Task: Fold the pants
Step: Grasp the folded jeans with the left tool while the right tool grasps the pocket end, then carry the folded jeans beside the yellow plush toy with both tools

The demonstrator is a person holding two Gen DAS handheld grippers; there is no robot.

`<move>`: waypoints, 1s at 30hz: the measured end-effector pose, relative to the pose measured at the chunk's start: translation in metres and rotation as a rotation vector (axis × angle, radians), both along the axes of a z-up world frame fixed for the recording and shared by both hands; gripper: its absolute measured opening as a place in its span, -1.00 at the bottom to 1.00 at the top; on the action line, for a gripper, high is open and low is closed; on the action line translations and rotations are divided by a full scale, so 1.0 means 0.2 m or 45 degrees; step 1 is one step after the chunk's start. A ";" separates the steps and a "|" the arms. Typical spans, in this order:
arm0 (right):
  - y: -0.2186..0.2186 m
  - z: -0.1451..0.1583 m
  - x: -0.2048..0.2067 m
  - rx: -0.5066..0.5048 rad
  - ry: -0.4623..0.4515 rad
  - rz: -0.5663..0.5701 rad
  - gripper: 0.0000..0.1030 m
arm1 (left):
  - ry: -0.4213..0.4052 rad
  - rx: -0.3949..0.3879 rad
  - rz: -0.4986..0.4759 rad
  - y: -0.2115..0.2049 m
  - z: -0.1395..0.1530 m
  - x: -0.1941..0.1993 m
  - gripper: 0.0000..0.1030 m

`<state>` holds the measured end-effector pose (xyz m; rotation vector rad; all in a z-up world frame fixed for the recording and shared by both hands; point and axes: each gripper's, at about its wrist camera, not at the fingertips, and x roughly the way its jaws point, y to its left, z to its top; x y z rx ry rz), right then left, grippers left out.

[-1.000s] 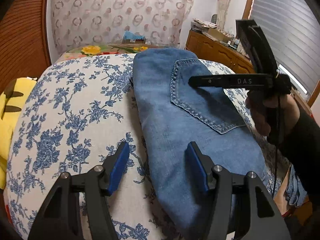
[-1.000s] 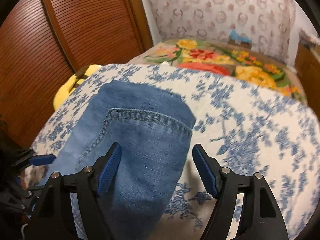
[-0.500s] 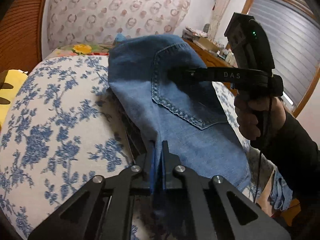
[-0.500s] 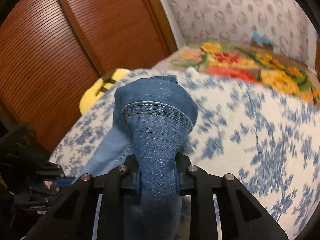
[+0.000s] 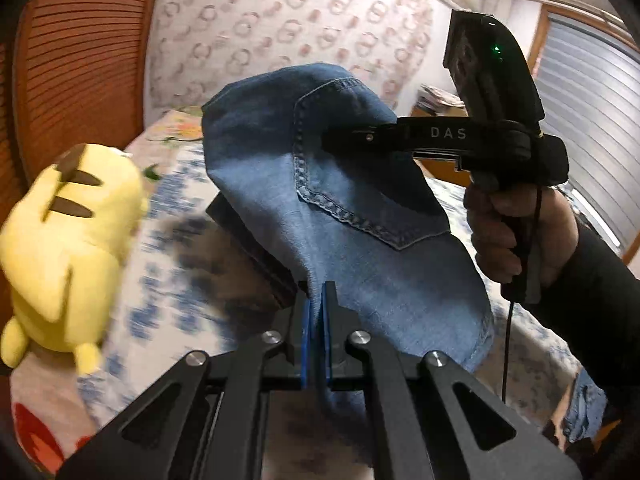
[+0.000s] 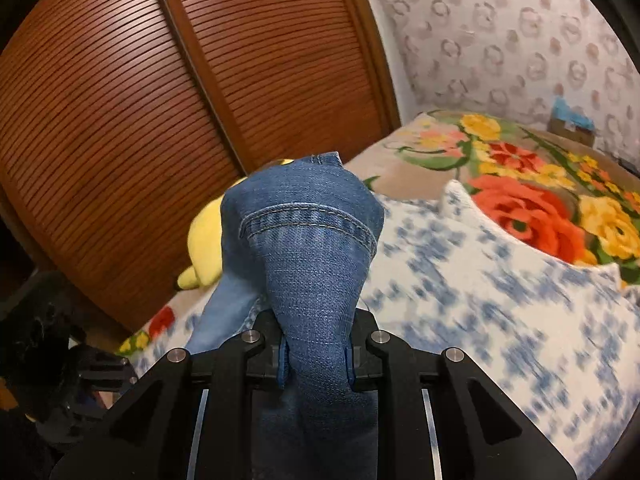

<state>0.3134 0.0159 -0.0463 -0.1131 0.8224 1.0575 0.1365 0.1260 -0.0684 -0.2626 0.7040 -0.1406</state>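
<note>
The blue denim pants [image 5: 352, 208] hang lifted off the bed, back pocket facing the left wrist view. My left gripper [image 5: 316, 332] is shut on a thin edge of the denim at the near end. The right gripper [image 5: 340, 138] shows in the same view, held by a hand [image 5: 516, 224], pinching the cloth near the pocket's top. In the right wrist view the right gripper [image 6: 316, 364] is shut on a thick bunch of the pants [image 6: 308, 248], whose stitched hem curls over above the jaws. The pants' lower part is hidden under both grippers.
The bed has a blue-flowered white cover [image 6: 480, 312] and a bright floral blanket [image 6: 532, 196] beyond it. A yellow plush toy [image 5: 68, 240] lies at the bed's left edge beside the slatted wooden wardrobe doors [image 6: 168, 120]. A wooden dresser [image 5: 444, 168] and window blinds [image 5: 588, 120] stand at right.
Both grippers went from open over the flat pants to shut on the denim, then lifted it off the bed and swung toward the plush-toy side.
</note>
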 end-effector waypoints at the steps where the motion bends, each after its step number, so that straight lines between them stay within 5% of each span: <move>1: 0.05 0.00 0.01 0.005 0.008 -0.001 -0.66 | 0.002 0.011 0.018 0.06 0.00 0.02 -0.97; 7: 0.33 -0.03 0.12 0.039 0.033 -0.065 -0.66 | 0.006 0.103 0.097 0.31 0.02 0.17 -0.98; 17: 0.44 -0.11 0.48 0.158 0.141 -0.354 -0.66 | -0.003 0.159 0.170 0.59 0.06 0.50 -0.98; 22: 0.41 -0.21 0.61 -0.009 0.213 -0.409 -0.27 | 0.058 0.184 0.162 0.57 -0.02 0.52 -0.98; 24: 0.38 -0.22 0.61 -0.087 0.167 -0.405 0.03 | 0.064 0.188 0.154 0.56 -0.04 0.50 -0.98; 30: 0.32 -0.10 0.54 -0.191 -0.125 -0.375 0.09 | 0.094 0.237 0.155 0.51 -0.08 0.46 -0.98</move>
